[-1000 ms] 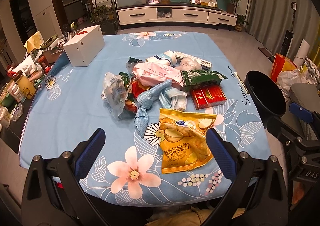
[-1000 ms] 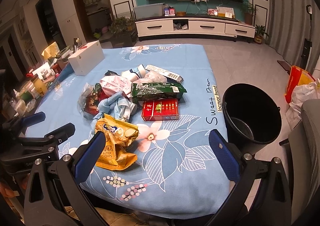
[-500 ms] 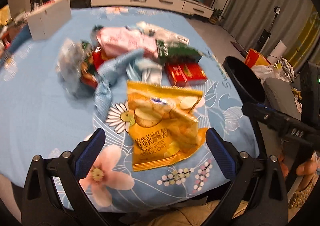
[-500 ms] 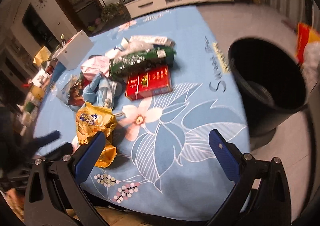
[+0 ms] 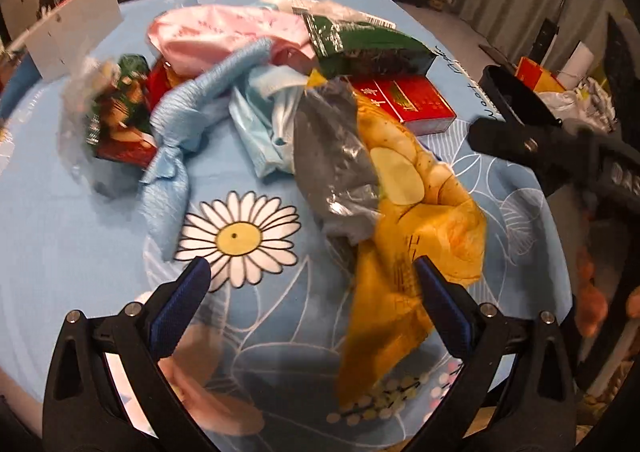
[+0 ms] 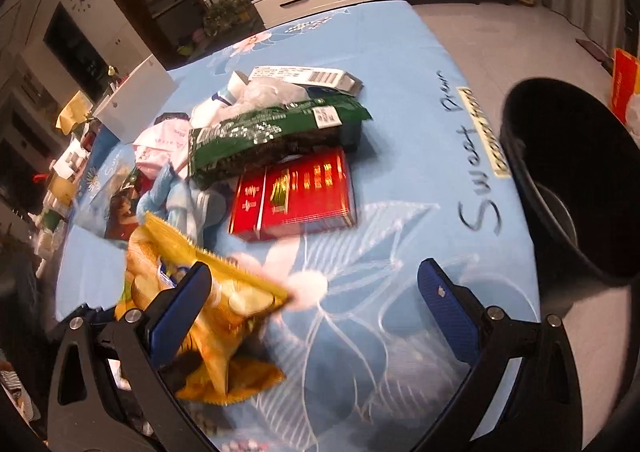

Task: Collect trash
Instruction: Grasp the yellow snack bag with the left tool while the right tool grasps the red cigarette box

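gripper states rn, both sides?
left gripper: open, holding nothing; yellow chip bag lies by its right finger.
right gripper: open, holding nothing, above the tablecloth.

Crumpled yellow chip bag [image 5: 420,220] beside red box [image 5: 404,102].

Warm, dim indoor light over my view, heavy fisheye bending and black corners, motion blur smearing my crumpled yellow foil chip bag [image 5: 416,220] — glare on the glossy red carton [image 6: 296,192].
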Available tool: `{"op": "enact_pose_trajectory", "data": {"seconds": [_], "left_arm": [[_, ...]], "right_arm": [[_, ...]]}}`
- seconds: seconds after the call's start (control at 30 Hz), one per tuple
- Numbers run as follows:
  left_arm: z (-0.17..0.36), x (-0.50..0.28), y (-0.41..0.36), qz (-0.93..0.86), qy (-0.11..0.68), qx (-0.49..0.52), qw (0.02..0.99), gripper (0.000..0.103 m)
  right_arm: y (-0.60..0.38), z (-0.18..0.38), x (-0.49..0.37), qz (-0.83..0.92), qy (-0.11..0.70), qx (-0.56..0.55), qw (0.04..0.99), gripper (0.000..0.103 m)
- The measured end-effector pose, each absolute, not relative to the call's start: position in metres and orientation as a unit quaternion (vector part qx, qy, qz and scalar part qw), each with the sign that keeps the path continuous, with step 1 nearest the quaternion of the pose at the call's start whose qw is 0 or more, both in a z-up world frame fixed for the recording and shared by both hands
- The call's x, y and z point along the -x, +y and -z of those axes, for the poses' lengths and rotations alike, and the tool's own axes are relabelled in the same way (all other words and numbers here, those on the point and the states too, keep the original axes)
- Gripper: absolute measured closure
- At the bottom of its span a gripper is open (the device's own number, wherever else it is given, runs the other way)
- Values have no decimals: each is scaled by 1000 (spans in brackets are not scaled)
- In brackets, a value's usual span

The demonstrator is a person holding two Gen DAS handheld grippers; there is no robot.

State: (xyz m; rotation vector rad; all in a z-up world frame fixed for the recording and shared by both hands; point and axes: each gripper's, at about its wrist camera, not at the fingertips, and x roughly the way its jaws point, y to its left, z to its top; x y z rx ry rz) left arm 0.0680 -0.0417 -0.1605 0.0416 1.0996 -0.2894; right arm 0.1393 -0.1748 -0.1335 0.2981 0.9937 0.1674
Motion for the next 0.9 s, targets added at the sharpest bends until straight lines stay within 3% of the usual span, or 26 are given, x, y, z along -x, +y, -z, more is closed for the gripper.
{"op": "enact_pose_trajectory", "data": {"seconds": [0.1,0.17,0.23,0.33,0.43,0.9], "left_arm": [[163,-74,-36,157,513,9,844,4],[164,-75,-32,170,511,28,842,23],[163,-75,-27,196,509,59,836,53],[155,-70,-28,212,495,57,841,83],[142,-62,-24,223,480,53,846,88],[59,-30,29,197,361,59,910,90]], "right_arm": [[-173,138,-153,-79,475,-129,867,2],[-173,141,-162,-75,478,-124,866,2],[-174,144,-169,-76,480,-127,865,2],[-173,145,-175,-73,481,-126,865,2],[-169,144,-177,-80,479,-125,865,2],[-126,150,-192,-81,486,-52,869,2]]}}
